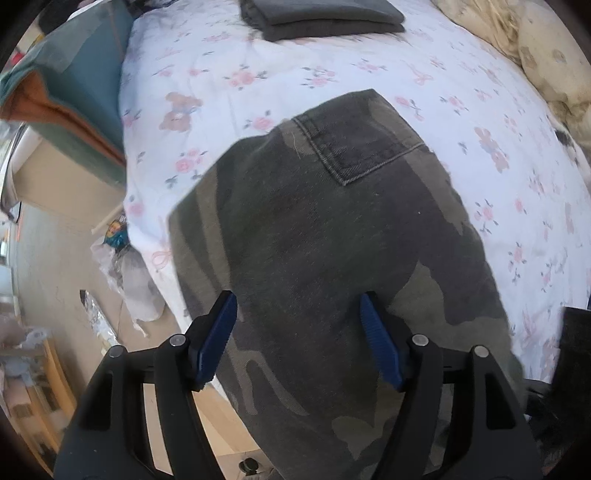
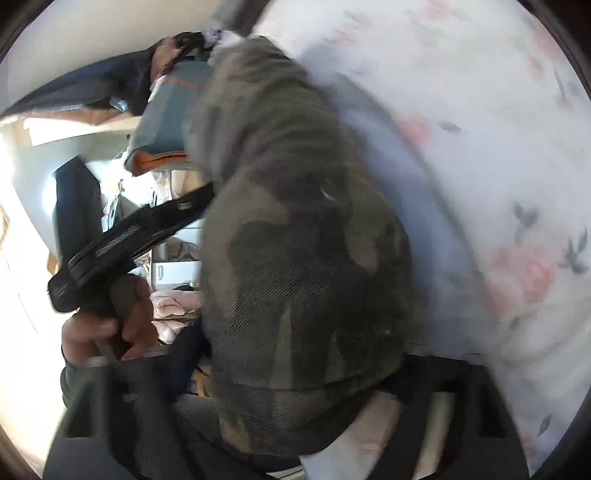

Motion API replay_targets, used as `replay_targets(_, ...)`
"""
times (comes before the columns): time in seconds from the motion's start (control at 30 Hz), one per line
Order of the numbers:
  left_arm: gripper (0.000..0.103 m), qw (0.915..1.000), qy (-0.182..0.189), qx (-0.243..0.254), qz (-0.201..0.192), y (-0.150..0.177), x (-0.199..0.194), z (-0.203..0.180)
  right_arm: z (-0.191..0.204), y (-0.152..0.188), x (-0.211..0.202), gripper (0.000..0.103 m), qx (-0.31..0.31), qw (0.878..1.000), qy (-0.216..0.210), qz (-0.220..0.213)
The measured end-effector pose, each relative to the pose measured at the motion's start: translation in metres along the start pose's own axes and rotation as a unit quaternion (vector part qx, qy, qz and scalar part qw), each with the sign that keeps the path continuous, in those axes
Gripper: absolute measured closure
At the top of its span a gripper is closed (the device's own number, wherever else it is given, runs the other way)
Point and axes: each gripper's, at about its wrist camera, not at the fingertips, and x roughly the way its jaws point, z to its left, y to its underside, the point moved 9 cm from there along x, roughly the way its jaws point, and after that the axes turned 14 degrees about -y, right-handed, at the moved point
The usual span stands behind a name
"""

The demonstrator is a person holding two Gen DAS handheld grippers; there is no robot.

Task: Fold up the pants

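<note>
Between the blue pads of the left hand-held gripper (image 1: 298, 334), jaws apart, camouflage pants (image 1: 332, 236) on floral bed (image 1: 207, 92), folded dark garment (image 1: 321, 16) beyond, right hand-held gripper's jaws hidden, cannot tell

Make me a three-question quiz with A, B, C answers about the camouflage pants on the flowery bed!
1. Where does the folded dark grey cloth lie?
A. on the floral bedsheet beyond the pants
B. on the floor
C. between the fingers

2. What colour are the left gripper's finger pads?
A. red
B. blue
C. yellow

3. How do the left gripper's jaws stand?
A. clamped flat together
B. apart, with pants fabric between
C. holding a bottle

Answers: 1 A, the folded dark grey cloth rests on the floral bedsheet past the green camouflage pants. 2 B, the pads are blue. 3 B, the left gripper shows a gap.
</note>
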Motion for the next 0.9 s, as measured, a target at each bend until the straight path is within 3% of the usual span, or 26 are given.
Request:
replay_targets(0.07, 0.035, 0.9998, 0.013, -0.014, -0.012, -0.003, -0.006, 0.003, 0.02, -0.009, -0.008, 0.059, -0.033, 0.999, 0.002, 0.002)
replay_targets(0.2, 0.035, 0.9973, 0.054, -0.032, -0.04, -0.01, -0.022, 0.002, 0.041, -0.046, -0.046, 0.062, -0.082, 0.996, 0.019, 0.003)
replay_targets(0.33, 0.036, 0.9937, 0.102, -0.032, -0.034, -0.012, -0.029, -0.008, 0.038, -0.127, -0.102, 0.062, -0.127, 0.99, 0.068, -0.004)
replay_targets(0.37, 0.037, 0.9893, 0.122, -0.059, -0.055, -0.02, -0.039, 0.0, 0.035, -0.145, -0.112, 0.062, -0.137, 0.987, 0.084, -0.011)
replay_targets(0.43, 0.033, 0.9795, 0.143, -0.108, -0.091, -0.033, -0.054, 0.017, 0.008, -0.183, -0.135, 0.063, -0.089, 0.993, 0.082, -0.014)
replay_targets(0.5, 0.018, 0.9706, 0.144, -0.159, -0.109, -0.044, -0.055, 0.036, -0.014, -0.199, -0.137, 0.063, -0.095, 0.988, 0.123, -0.005)
replay_targets(0.53, 0.015, 0.9677, 0.143, -0.18, -0.105, -0.047, -0.05, 0.041, -0.023, -0.198, -0.138, 0.063, -0.098, 0.986, 0.131, 0.002)
replay_targets(0.6, 0.015, 0.9666, 0.161, -0.19, -0.062, -0.049, -0.03, 0.035, -0.029, -0.201, -0.139, 0.062, -0.072, 0.992, 0.106, -0.005)
replay_targets(0.7, 0.015, 0.9658, 0.189, -0.177, -0.016, -0.049, -0.01, 0.007, -0.043, -0.191, -0.149, 0.052, -0.042, 0.994, 0.1, -0.02)
replay_targets(0.8, 0.015, 0.9862, 0.136, -0.093, -0.018, -0.046, 0.005, -0.022, -0.046, -0.177, -0.159, 0.036, -0.01, 0.995, 0.092, -0.04)
replay_targets(0.9, 0.01, 0.9891, 0.141, -0.041, -0.007, -0.044, 0.024, -0.044, -0.041, -0.167, -0.176, 0.01, 0.023, 0.994, 0.051, -0.093)
